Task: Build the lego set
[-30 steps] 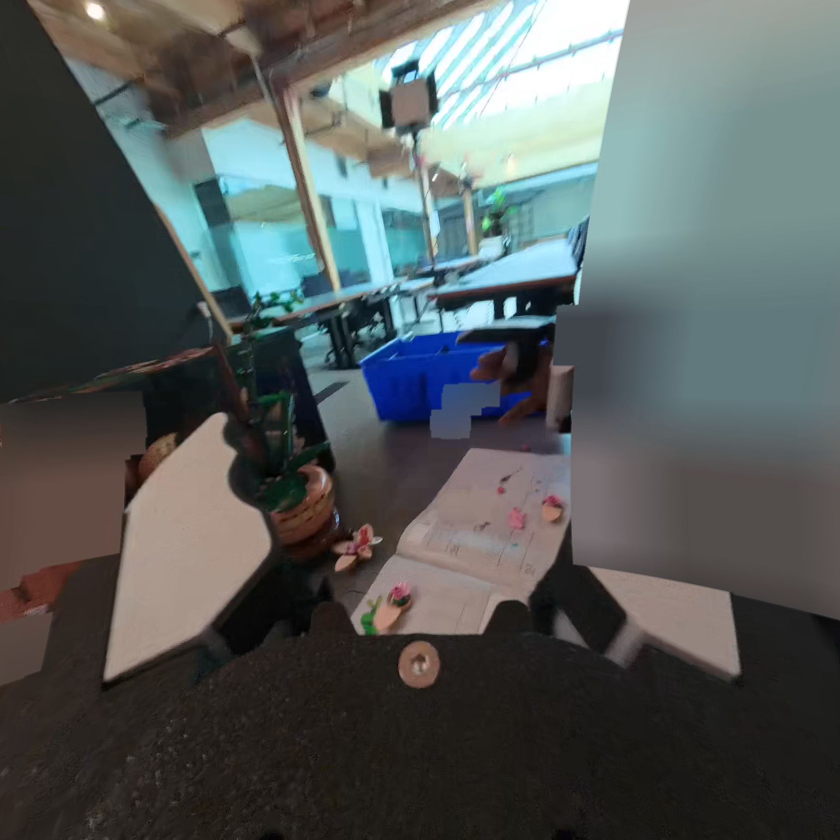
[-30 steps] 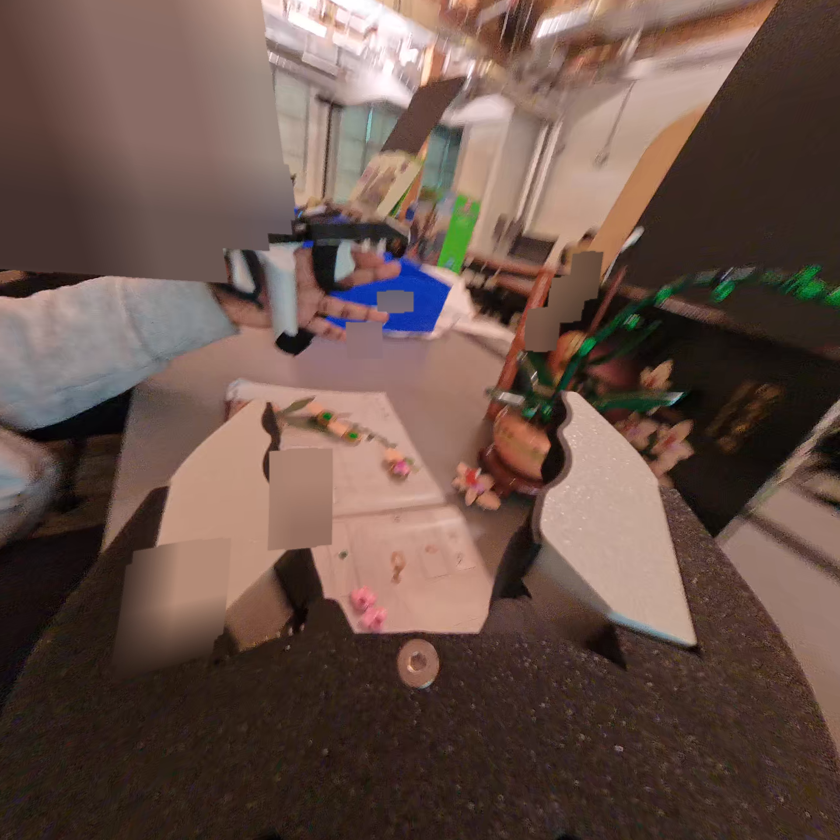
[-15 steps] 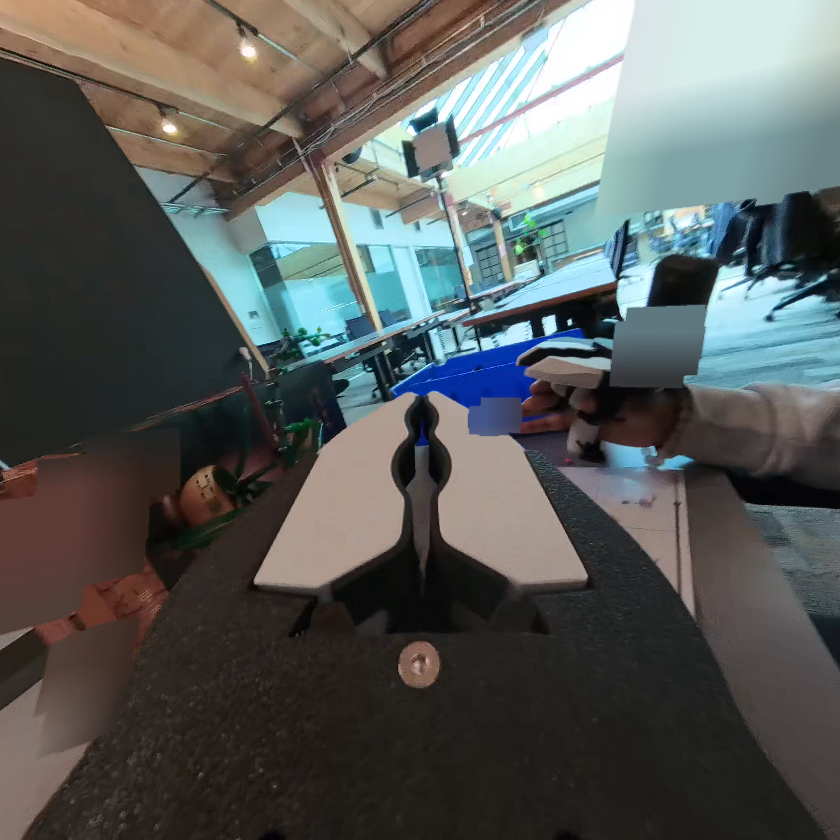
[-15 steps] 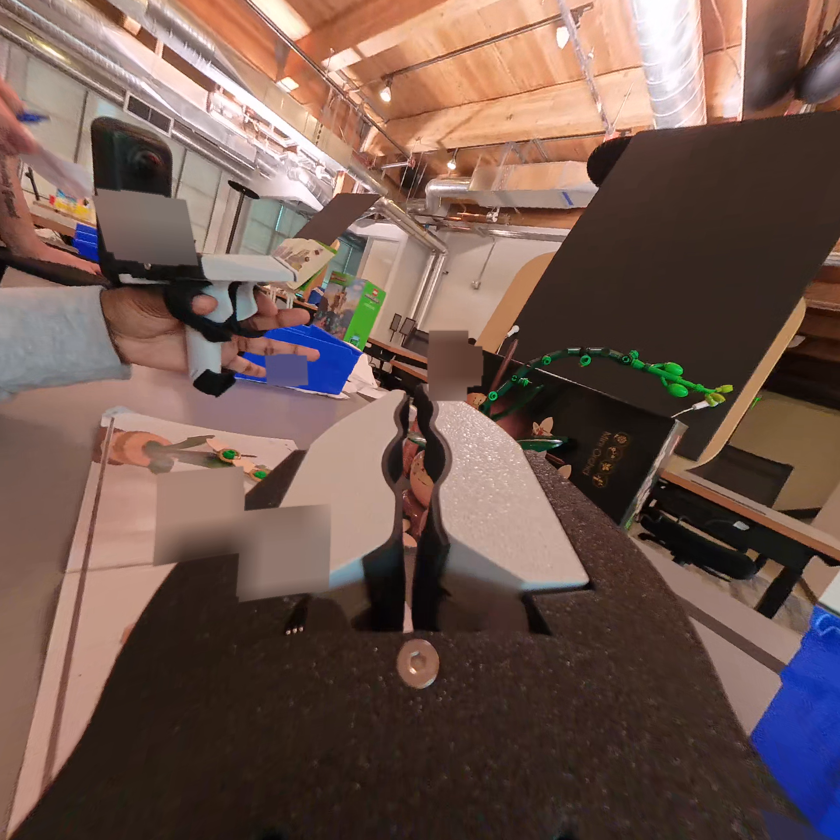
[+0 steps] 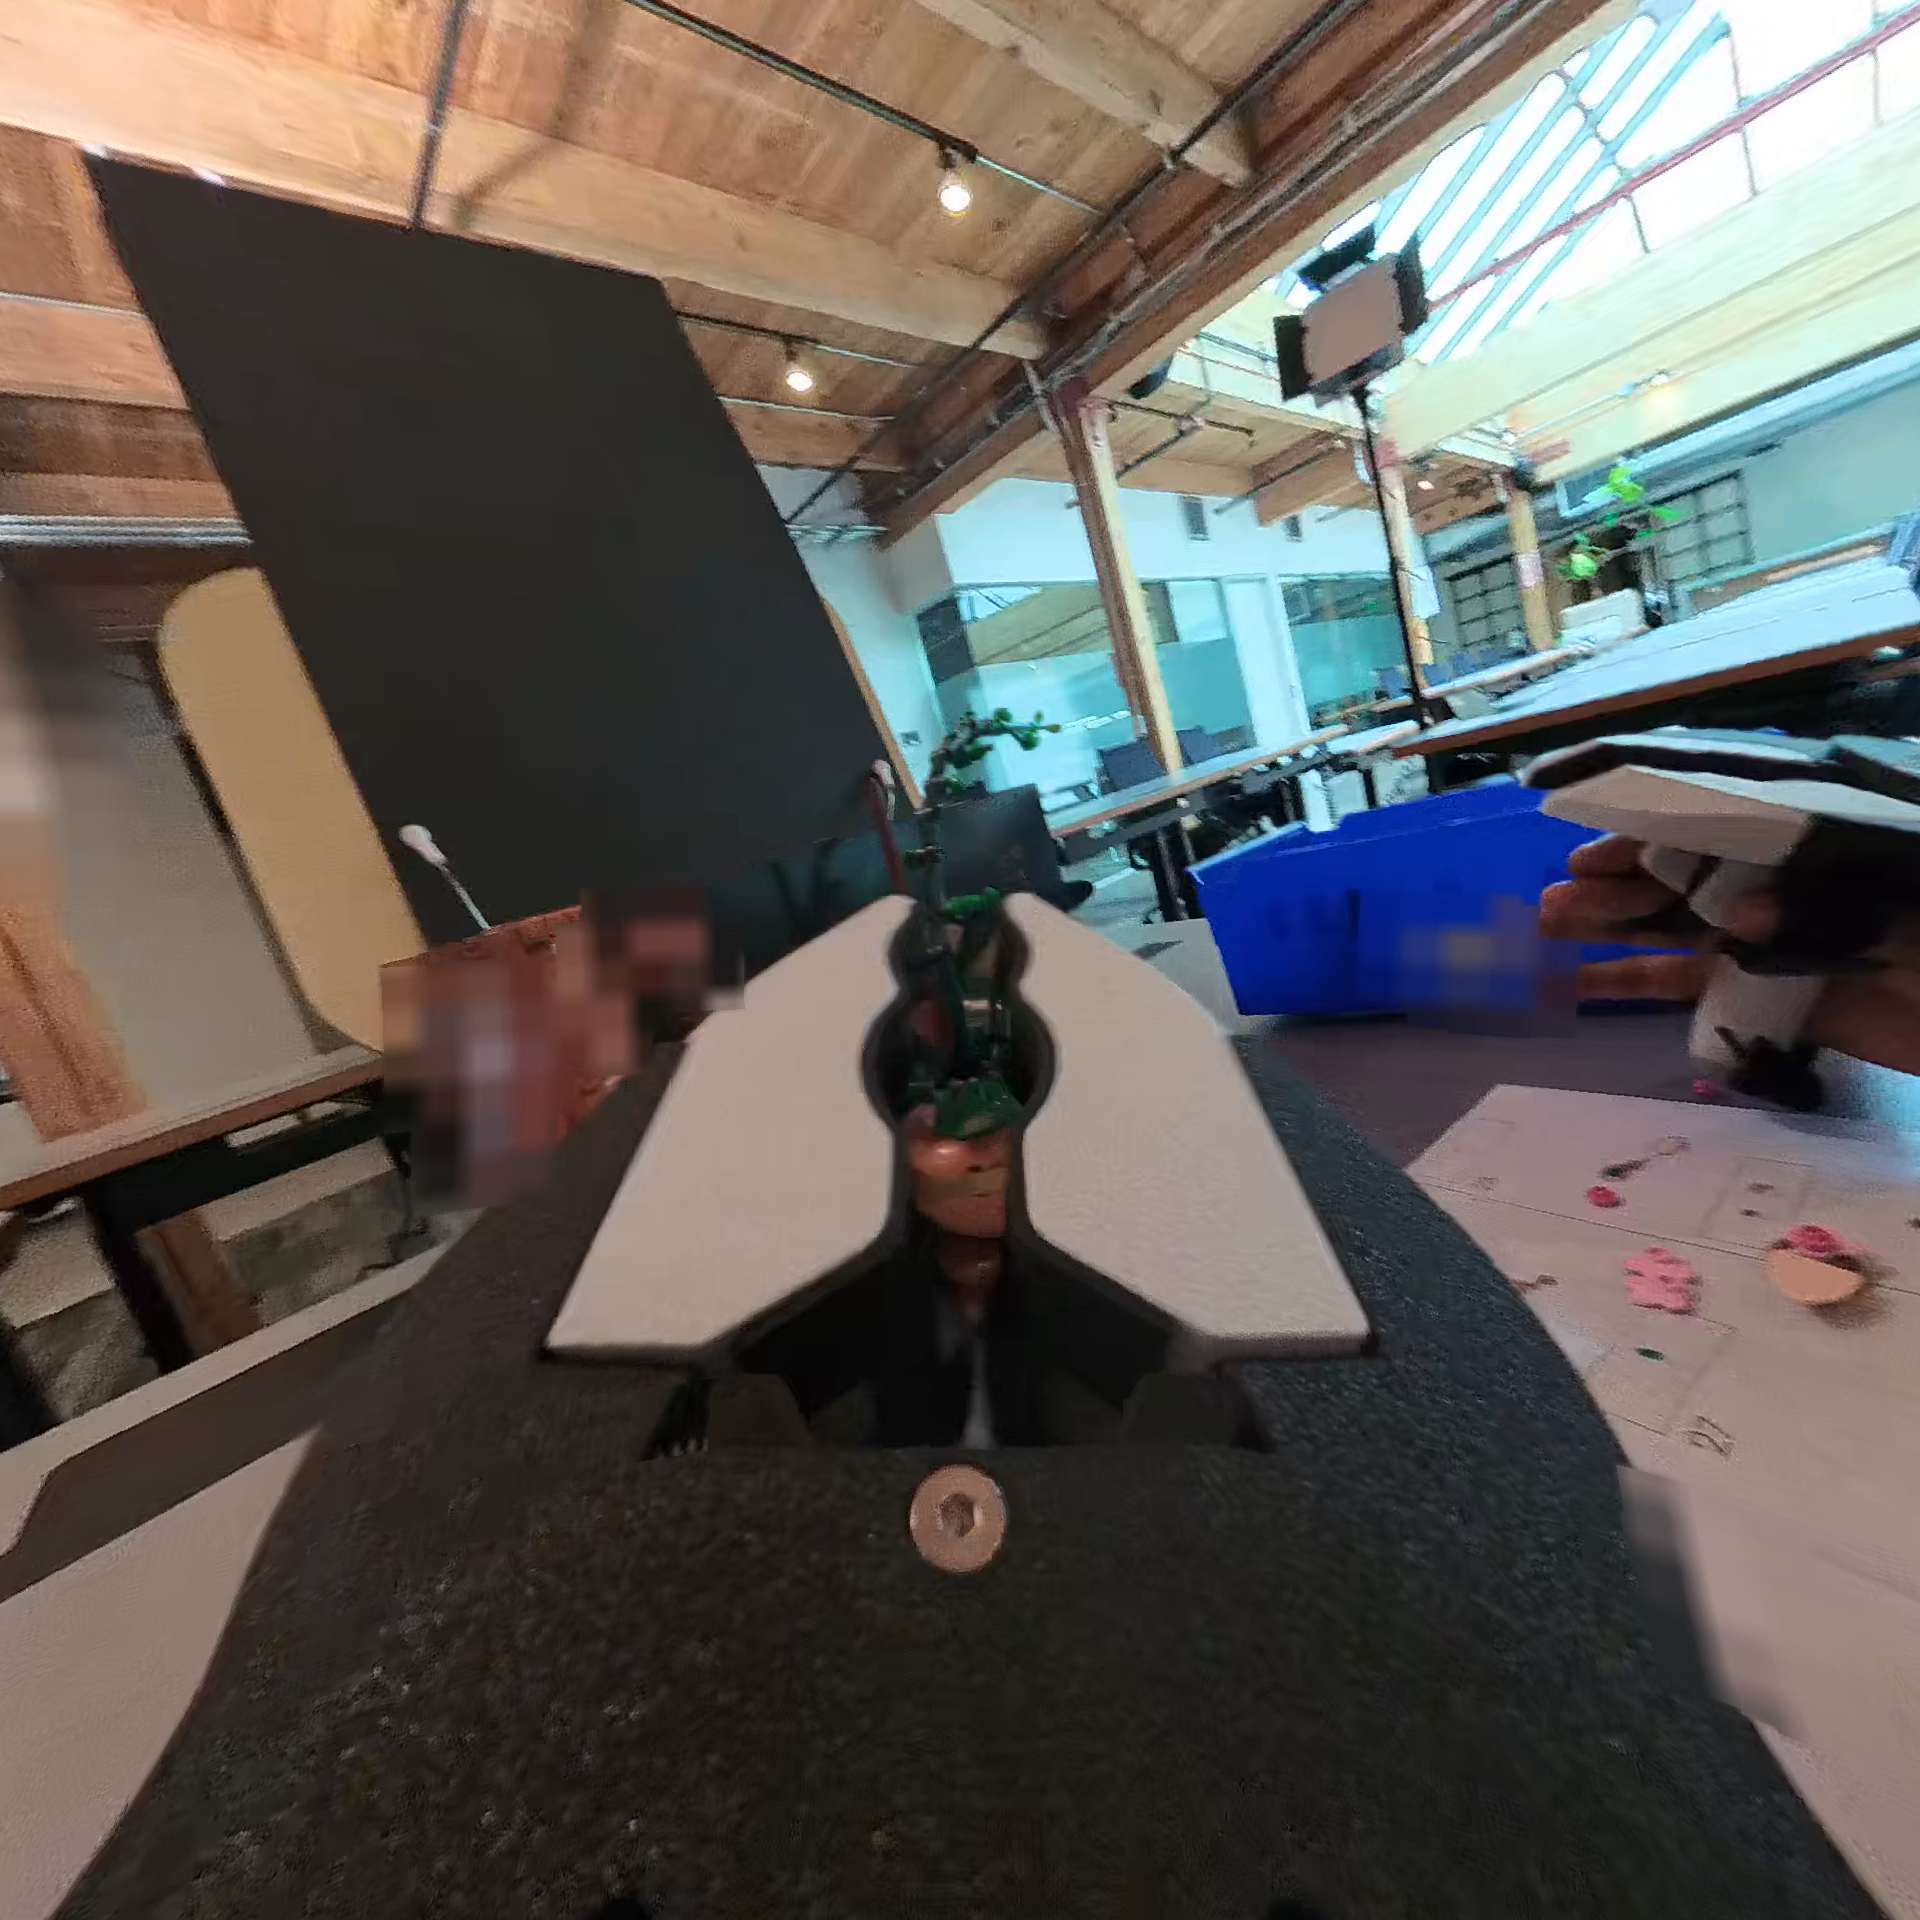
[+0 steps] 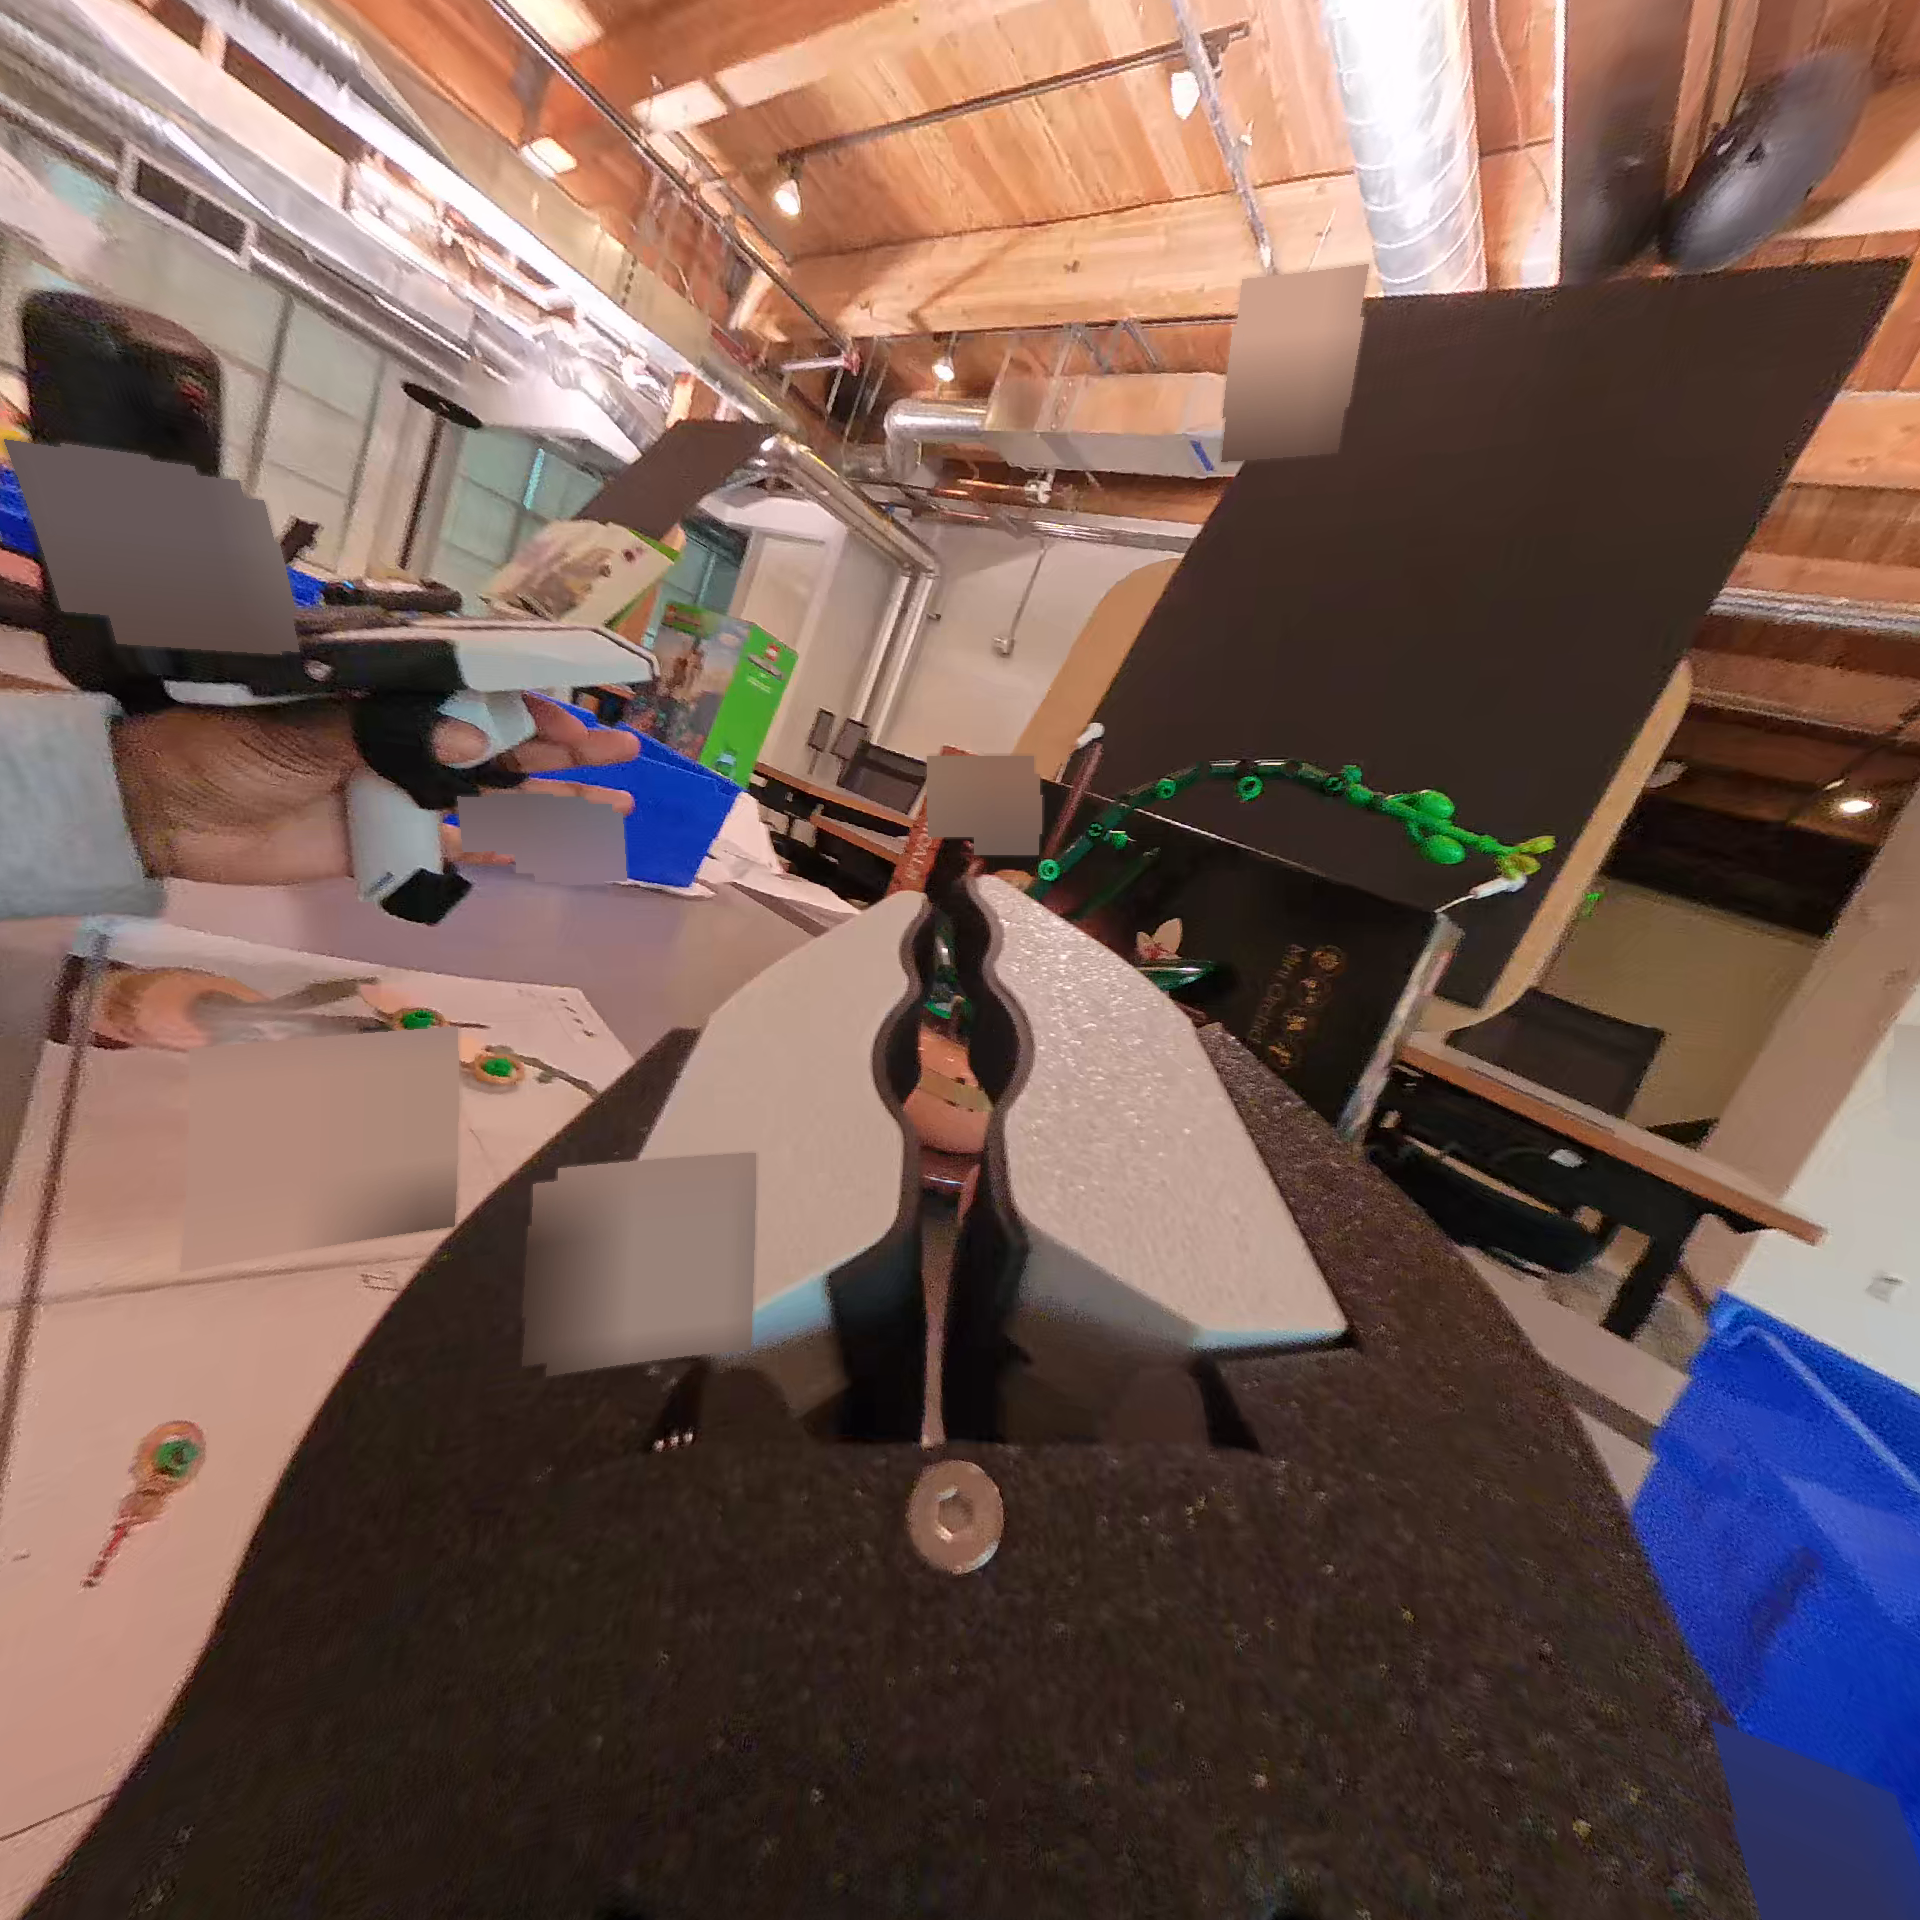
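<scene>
Tool fingers point(image 5: 779, 1122): pale grey, wavy inner edges.
Tool body point(image 6: 935, 1714): black speckled foam, silver hex screw point(image 6: 954, 1515).
Sleeve point(image 6: 52, 800): light grey.

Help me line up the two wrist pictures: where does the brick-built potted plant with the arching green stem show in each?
Left wrist view: the potted plant is dead centre, seen through the slot between the left gripper's fingers.
Right wrist view: its stem arches right of centre, above the fingertips.
Shared landmark: the tilted black board behind it.
</scene>
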`<act>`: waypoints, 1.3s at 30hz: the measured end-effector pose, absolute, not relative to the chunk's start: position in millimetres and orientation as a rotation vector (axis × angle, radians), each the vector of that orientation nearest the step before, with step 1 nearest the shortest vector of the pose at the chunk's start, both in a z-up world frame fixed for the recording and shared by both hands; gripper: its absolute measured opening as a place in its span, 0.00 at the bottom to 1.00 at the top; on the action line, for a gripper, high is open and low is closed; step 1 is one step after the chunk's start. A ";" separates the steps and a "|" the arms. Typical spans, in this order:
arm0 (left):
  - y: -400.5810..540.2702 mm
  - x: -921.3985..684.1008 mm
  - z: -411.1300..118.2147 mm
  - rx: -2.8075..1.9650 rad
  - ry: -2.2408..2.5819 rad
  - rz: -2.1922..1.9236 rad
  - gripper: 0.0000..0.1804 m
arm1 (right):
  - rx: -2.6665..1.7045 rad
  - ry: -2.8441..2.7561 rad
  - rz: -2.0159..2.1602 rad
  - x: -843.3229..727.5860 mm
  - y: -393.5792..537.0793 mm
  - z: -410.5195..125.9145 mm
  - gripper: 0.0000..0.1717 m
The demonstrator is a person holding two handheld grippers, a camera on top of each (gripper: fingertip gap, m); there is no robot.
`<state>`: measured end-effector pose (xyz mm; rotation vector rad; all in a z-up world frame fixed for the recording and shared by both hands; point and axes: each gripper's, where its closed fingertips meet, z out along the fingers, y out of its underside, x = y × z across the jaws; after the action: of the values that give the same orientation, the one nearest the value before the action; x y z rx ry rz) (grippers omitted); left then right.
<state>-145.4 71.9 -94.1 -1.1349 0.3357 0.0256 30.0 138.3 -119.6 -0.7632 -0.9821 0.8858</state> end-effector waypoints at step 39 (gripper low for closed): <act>46.9 -148.6 -68.2 -0.920 0.308 0.159 0.00 | -0.632 -0.874 0.627 53.0 146.3 -100.1 0.00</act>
<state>-148.6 46.9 -68.2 -0.9201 0.3078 0.1589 53.0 146.3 -100.1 -0.6320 -0.8740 0.6266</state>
